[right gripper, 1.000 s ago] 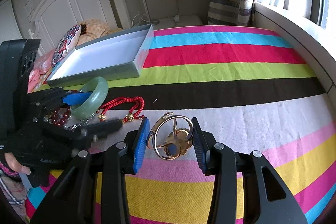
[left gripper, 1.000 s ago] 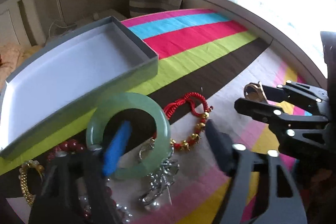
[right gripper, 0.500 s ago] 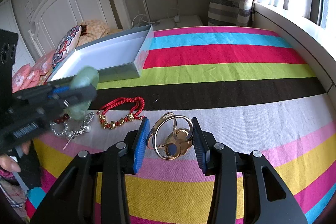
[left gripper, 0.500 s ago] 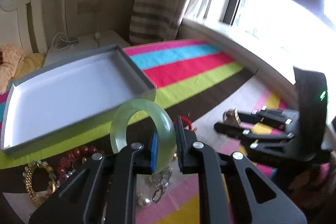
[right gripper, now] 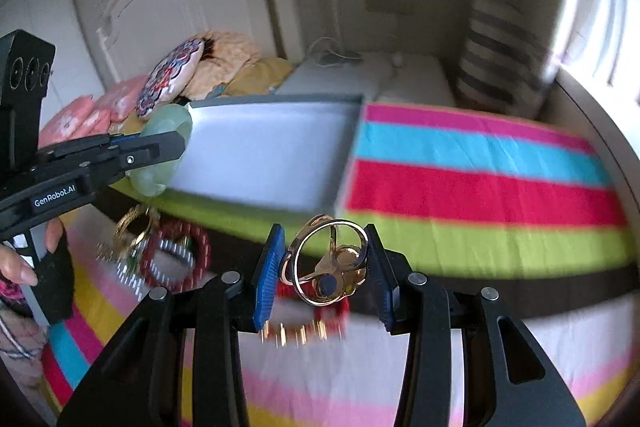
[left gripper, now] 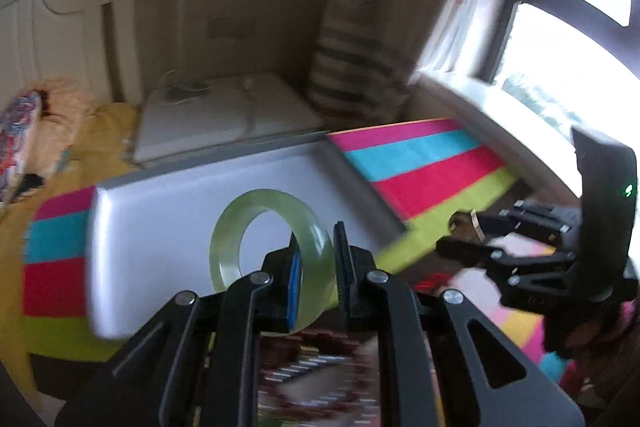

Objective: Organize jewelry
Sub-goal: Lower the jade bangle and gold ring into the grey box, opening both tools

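Observation:
My left gripper (left gripper: 318,269) is shut on a pale green jade bangle (left gripper: 228,251) and holds it in the air in front of the open grey box (left gripper: 160,223). The bangle also shows in the right wrist view (right gripper: 166,125), next to the box's near left corner (right gripper: 264,163). My right gripper (right gripper: 324,275) is shut on a gold bangle with a flower charm (right gripper: 332,259), lifted above the striped bedspread. The right gripper also shows in the left wrist view (left gripper: 464,231), right of the box.
A red beaded bracelet (right gripper: 176,255), a gold bracelet (right gripper: 134,227) and a silver chain (right gripper: 128,273) lie on the striped bedspread (right gripper: 480,187) below the left gripper. A red cord bracelet (right gripper: 332,311) lies under the right gripper. Pillows (right gripper: 168,83), headboard and nightstand stand behind.
The left gripper closed on the green bangle, lifted it off the bedspread and carried it up toward the box. The right gripper rose with the gold bangle and moved toward the box.

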`<action>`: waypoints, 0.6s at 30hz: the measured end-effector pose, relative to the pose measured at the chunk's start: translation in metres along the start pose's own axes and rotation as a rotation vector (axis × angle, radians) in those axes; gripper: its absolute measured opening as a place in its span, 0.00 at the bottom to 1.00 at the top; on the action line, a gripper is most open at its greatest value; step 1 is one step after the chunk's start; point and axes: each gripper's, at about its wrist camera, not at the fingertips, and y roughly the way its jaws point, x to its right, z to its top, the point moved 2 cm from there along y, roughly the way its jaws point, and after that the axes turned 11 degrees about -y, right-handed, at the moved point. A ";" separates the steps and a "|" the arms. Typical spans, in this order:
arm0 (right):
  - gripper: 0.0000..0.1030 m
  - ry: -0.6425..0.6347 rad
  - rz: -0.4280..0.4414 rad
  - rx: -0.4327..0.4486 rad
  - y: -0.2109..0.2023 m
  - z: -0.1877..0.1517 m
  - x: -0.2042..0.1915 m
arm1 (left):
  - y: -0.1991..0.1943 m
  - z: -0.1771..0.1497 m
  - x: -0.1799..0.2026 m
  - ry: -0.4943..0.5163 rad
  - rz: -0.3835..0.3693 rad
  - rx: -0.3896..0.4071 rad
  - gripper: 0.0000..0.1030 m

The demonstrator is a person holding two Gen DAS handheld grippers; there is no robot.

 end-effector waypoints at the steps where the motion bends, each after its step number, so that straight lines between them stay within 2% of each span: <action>1: 0.40 -0.008 0.011 -0.005 0.010 0.009 -0.001 | 0.003 0.003 -0.006 0.005 0.022 -0.005 0.14; 2: 0.40 -0.022 0.017 -0.009 0.022 0.019 -0.003 | 0.007 0.010 -0.018 0.023 0.074 -0.013 0.14; 6: 0.40 -0.061 -0.004 -0.031 0.052 0.046 -0.007 | 0.027 0.023 -0.047 0.084 0.180 -0.074 0.15; 9: 0.40 -0.045 0.005 -0.066 0.077 0.057 -0.004 | 0.049 0.025 -0.064 0.143 0.252 -0.127 0.17; 12: 0.40 -0.022 0.018 -0.093 0.096 0.059 -0.003 | 0.065 0.024 -0.073 0.187 0.278 -0.160 0.16; 13: 0.47 -0.018 0.020 -0.107 0.102 0.058 -0.004 | 0.069 0.023 -0.072 0.193 0.284 -0.170 0.17; 14: 0.63 -0.016 0.025 -0.118 0.106 0.057 -0.005 | 0.073 0.021 -0.072 0.199 0.286 -0.179 0.22; 15: 0.69 -0.025 0.051 -0.111 0.108 0.057 -0.006 | 0.075 0.021 -0.073 0.198 0.291 -0.184 0.47; 16: 0.74 -0.039 0.060 -0.106 0.108 0.055 -0.010 | 0.076 0.020 -0.074 0.193 0.299 -0.183 0.62; 17: 0.74 -0.062 0.043 -0.109 0.108 0.054 -0.015 | 0.076 0.018 -0.075 0.193 0.306 -0.169 0.77; 18: 0.74 -0.099 0.012 -0.117 0.108 0.051 -0.021 | 0.076 0.016 -0.076 0.193 0.306 -0.166 0.77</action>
